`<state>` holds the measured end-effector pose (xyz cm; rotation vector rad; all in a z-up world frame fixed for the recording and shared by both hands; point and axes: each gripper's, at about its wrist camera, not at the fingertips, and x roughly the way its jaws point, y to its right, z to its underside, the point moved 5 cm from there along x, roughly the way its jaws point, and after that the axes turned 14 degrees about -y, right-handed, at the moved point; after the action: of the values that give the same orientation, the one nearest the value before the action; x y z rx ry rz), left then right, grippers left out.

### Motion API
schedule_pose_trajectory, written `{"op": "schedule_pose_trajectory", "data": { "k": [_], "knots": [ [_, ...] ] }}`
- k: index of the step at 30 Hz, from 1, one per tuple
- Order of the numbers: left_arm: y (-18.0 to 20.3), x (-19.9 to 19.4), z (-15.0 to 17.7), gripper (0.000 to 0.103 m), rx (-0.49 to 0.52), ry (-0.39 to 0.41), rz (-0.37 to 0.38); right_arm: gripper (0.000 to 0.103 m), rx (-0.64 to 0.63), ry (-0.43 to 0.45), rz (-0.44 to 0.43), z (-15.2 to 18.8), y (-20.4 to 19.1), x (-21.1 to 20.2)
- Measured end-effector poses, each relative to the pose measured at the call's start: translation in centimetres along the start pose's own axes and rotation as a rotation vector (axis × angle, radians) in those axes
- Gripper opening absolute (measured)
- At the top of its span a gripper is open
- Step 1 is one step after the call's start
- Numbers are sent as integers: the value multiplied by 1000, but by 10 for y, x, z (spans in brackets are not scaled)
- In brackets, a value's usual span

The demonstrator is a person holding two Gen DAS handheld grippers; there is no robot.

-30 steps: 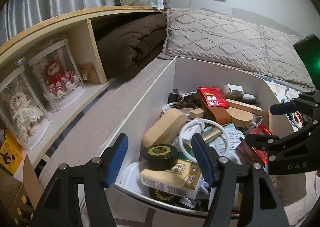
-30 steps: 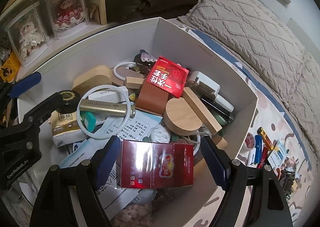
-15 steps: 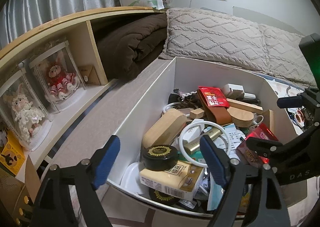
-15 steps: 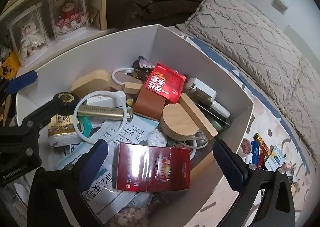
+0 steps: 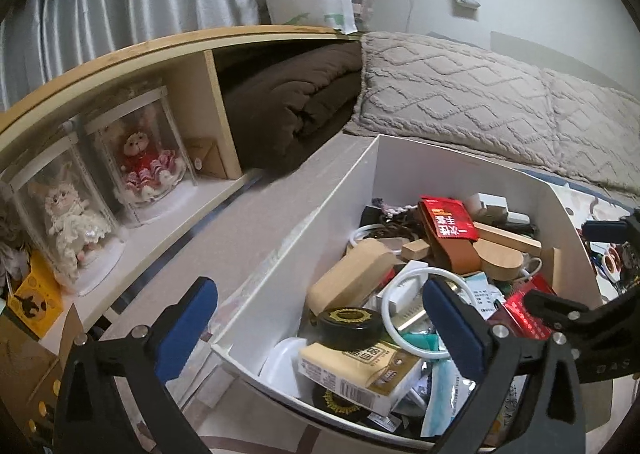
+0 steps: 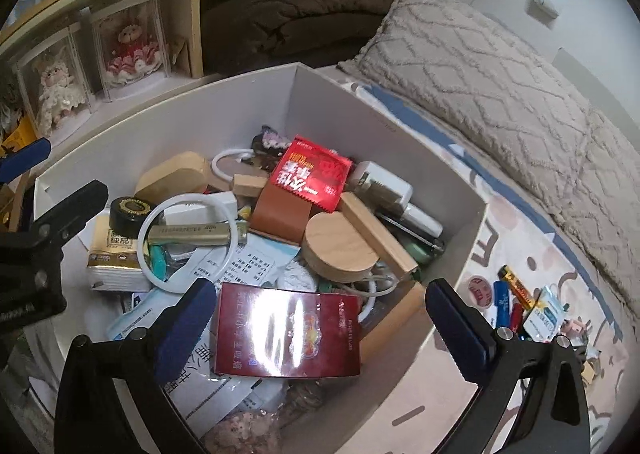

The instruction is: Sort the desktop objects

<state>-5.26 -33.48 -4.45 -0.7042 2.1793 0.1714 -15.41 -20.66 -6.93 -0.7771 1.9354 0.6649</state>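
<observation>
The glossy dark-red rectangular packet point(image 6: 286, 334) is lying loose in the white cardboard box point(image 6: 192, 122) of desk clutter, now freed as the right gripper point(image 6: 320, 318) is being spread wide above it, holding nothing. The left gripper point(image 5: 320, 318) is likewise being opened wide and drawn back over the box's near-left rim, suggesting the packet's placement is complete.

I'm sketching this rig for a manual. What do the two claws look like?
Both look alike. The left claw and right claw have matte black angular frames with silver screw heads, and each finger carries a blue pad inside. White lettering is printed on the frames, too partial to read. No cables or sleeves show.
</observation>
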Motion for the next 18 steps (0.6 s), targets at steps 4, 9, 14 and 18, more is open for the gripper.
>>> {"op": "schedule_pose_trajectory", "data": {
  "k": [4,9,14,18],
  "knots": [
    [1,-1,0,103,-6,0,-14,103,5,39,13,3,4,-9],
    [1,-8,-2,103,-25,28,-6,103,22,80,9,8,9,-23],
    [3,-20,-5,103,-52,61,29,103,27,117,21,19,16,-38],
    [6,-26,-7,103,-58,76,45,103,44,146,19,29,25,-51]
  ]
}}
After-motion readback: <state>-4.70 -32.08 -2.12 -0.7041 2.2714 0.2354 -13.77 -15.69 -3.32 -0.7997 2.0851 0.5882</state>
